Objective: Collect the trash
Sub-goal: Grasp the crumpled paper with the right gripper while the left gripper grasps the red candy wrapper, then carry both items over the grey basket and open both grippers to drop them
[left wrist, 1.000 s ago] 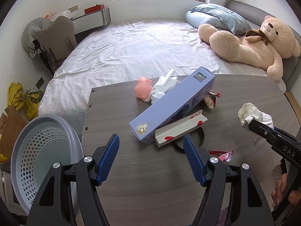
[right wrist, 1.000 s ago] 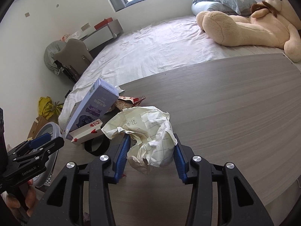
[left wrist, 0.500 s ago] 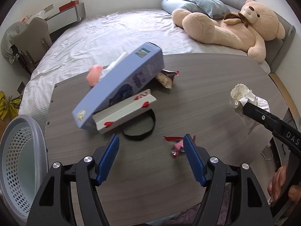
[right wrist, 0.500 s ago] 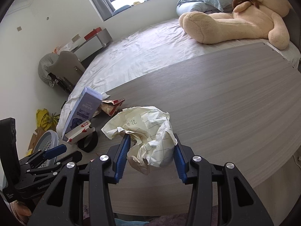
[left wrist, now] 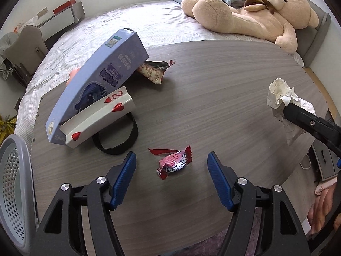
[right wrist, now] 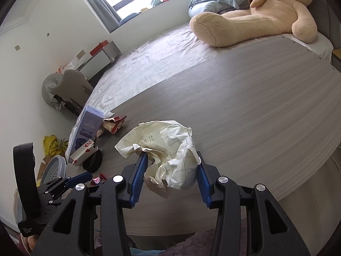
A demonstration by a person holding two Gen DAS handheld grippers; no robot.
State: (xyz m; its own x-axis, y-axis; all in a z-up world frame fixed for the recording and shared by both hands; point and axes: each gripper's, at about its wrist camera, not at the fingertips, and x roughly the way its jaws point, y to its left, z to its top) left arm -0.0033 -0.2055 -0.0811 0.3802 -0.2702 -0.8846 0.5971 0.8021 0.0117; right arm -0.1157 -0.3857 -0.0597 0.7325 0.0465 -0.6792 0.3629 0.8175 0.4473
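The right gripper is clenched on a ball of crumpled lined paper, held just above the near edge of the worktop. That piece counts as picked up but not yet binned.

The left gripper hangs released over a red candy wrapper, which lies flat on the worktop between the blue pads without touching either. Its jaws have just been closing a little, though nothing is gripped yet. I'd say this wrapper is the piece in hand right now.

Taking the tall purple box as the landmark: the candy wrapper lies in front of it and to its right, a second torn wrapper pokes out from behind its far end, a playing-card box leans against its front over a black band, and the grey perforated basket stands off the worktop's edge to its left. I cannot see into the basket, so what has gone in is unknown. At least two wrappers and the paper are left to bin.
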